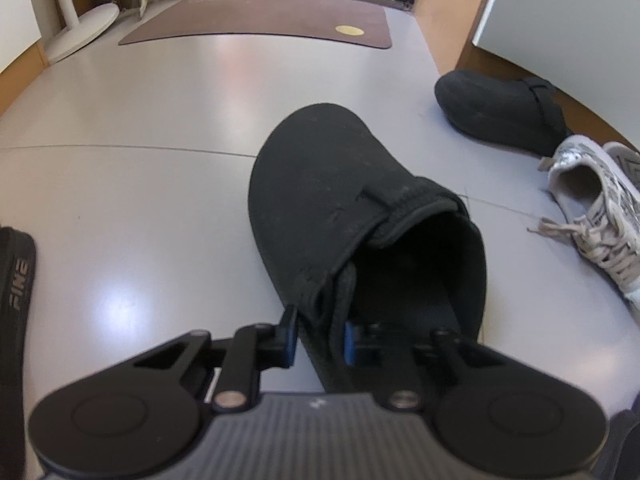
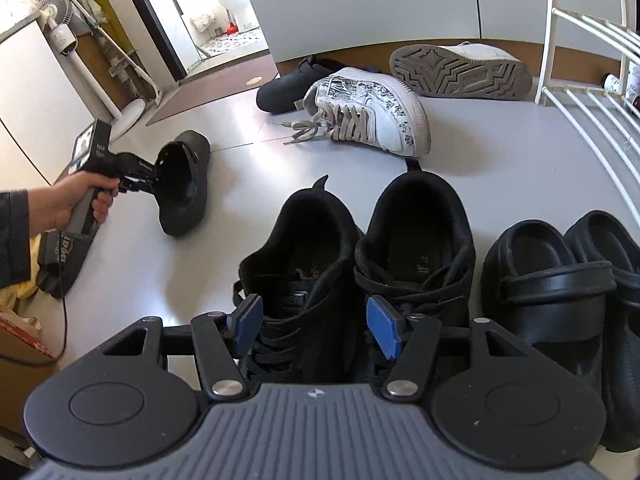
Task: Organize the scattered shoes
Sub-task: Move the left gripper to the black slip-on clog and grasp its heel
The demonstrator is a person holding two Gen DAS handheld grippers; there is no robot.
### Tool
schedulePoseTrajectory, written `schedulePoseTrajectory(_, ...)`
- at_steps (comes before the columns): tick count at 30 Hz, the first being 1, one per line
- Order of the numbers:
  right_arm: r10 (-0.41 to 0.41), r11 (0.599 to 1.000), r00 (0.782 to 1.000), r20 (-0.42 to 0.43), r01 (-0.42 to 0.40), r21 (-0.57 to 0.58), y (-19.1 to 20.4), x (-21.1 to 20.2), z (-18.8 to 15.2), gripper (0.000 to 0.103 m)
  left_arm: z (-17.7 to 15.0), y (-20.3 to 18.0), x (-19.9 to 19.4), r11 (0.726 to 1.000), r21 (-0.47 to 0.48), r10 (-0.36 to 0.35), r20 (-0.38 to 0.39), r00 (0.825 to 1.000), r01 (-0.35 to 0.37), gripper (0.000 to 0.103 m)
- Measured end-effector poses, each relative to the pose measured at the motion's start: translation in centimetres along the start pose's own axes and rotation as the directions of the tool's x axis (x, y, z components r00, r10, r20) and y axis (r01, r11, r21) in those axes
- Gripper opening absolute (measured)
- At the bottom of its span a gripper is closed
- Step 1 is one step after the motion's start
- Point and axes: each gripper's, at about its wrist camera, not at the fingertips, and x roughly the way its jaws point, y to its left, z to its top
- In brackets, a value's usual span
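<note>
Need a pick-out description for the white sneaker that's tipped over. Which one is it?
Start at the white wire rack on the right and look left along the base of the wall. The tipped white sneaker lies on its side there, its grey zigzag sole facing the camera. The printed white sneaker nearby sits upright, laces showing.

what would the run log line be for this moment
left tongs: shut on black slip-on side wall | right tongs: open above black sneakers | matching slip-on: by wall
</note>
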Motion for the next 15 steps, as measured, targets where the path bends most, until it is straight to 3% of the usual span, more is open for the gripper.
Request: schedulePoseTrajectory(15, 0.03, 0.999, 1.0, 0.005, -0.03, 0.02, 0.1, 0.1, 0.5, 0.06, -6.3, -2.9, -3.6, 0.998, 0.04, -0.05, -0.075, 0.996, 0.053, 0.022)
